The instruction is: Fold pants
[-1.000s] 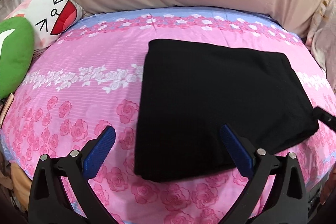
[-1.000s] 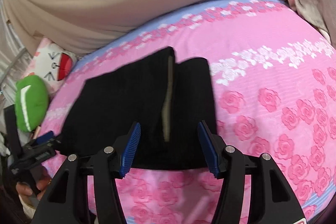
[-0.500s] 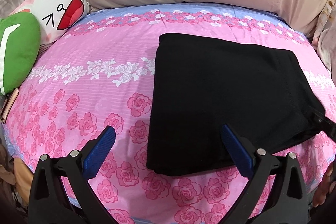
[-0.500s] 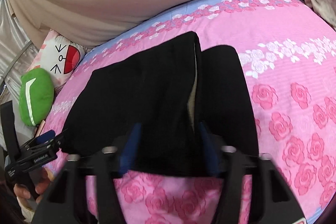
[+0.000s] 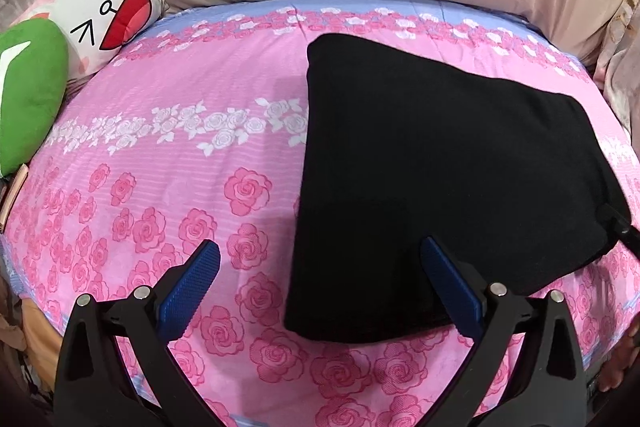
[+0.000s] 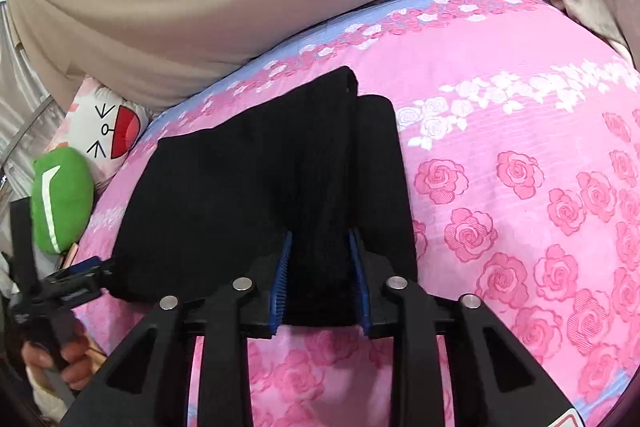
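Right gripper [image 6: 320, 277]: jaws pinched on a raised fold at the near edge of the black pants [image 6: 256, 195]. Left gripper [image 5: 320, 281]: jaws spread wide, nothing held. Pants lie folded on the pink rose-print bedsheet [image 5: 180, 155].

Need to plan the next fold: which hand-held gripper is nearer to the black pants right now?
Right. The right hand-held gripper is clamped on the near edge of the black pants. The left hand-held gripper is open at their near left corner, gripping nothing.
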Available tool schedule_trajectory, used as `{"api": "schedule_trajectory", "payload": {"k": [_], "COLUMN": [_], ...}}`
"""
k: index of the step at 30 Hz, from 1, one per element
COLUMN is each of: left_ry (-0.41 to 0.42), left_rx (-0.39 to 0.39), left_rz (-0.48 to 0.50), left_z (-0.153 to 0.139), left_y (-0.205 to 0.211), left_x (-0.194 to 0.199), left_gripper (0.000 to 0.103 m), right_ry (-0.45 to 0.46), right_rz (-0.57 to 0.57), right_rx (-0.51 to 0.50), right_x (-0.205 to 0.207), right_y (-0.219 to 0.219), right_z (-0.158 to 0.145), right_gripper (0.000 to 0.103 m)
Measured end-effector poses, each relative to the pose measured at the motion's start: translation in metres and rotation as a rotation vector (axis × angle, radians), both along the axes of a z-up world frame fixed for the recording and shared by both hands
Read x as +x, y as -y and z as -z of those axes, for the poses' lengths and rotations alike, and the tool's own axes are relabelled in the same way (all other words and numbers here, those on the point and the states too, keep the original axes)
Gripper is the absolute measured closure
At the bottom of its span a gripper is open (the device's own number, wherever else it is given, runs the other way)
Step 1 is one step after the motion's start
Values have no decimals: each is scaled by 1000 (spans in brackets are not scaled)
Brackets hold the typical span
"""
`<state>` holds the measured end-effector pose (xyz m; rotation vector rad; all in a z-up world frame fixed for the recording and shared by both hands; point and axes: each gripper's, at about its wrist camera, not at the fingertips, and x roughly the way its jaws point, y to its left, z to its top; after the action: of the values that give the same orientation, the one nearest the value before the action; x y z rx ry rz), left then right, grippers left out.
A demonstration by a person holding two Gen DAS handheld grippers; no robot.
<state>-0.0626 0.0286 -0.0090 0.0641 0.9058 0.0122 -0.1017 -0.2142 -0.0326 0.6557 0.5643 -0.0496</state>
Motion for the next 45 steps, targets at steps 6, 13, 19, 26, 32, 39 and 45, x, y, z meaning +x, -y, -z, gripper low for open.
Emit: {"api": "schedule_trajectory", "payload": {"k": [6,13,19,26,32,39,45], "left_ry": [-13,-22,-22,-44,-47,-56,-54], "left_rx": [-30,-42,-26,-57,-96,-106,-100], "left_rz": [-11,-12,10,24,31,38,50], "left_z": [1,1,-3,8,6,10,6], "left_y": [-10,-8,-1,0,-9,-6,-2], "left_x": [-1,-2,0,10,6,7,1], "left_gripper": [5,5,5,5,5,5,5], "right_ry": [82,-50,-62,-126,-31,-80,-60], "right_rz": [10,-48,-109,-52,40,-3,-10], "right_rx": [-75,-150,-146,-160,-100,32,119], "right_x": [-5,84,111,95,24,9,8], "right_y": [8,43,42,47,35,20,19], "right_z": [-45,-48,-48,-17,-18,14,21], "right_gripper": [64,39,84,73,31,27,26]}}
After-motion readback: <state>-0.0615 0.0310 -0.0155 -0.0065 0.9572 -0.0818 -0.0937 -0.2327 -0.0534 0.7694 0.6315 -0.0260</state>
